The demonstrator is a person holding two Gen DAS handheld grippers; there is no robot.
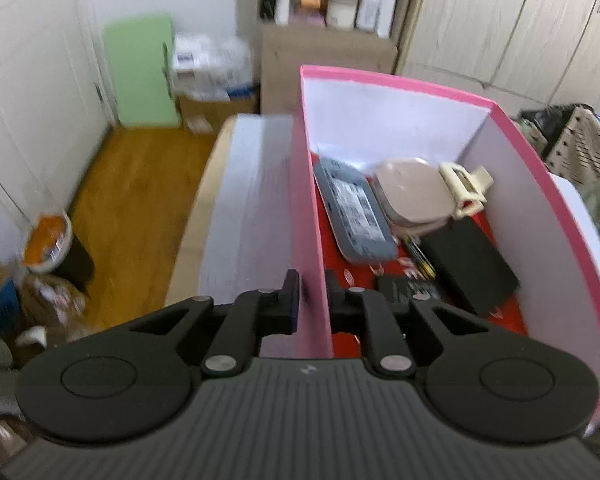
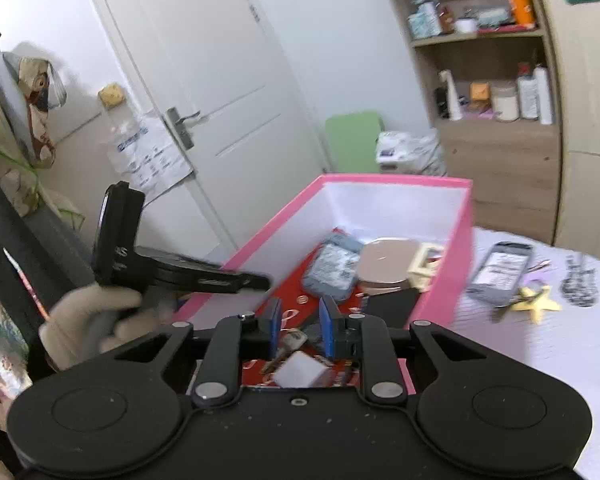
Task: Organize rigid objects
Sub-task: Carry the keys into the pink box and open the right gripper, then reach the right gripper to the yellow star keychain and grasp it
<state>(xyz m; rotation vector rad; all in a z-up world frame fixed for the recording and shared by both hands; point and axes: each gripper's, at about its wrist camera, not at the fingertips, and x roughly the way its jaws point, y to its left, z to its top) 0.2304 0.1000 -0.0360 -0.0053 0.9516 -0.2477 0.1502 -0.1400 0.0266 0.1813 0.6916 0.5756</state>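
Left gripper (image 1: 313, 286) straddles the pink box (image 1: 308, 208) side wall, jaws narrow, pads not clearly pressing it. Right gripper (image 2: 300, 312) hovers over the box's near end, jaws parted, nothing between. Box sits on a white-covered table (image 2: 520, 360); phone (image 2: 500, 266) and star keychain (image 2: 538, 302) lie outside. Beyond: wood floor (image 1: 132, 200), white door (image 2: 204, 80), shelf unit (image 2: 496, 112).

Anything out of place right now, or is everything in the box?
Not everything. A grey device, a yellow star and a dark patterned item lie on the white surface, outside the pink box.
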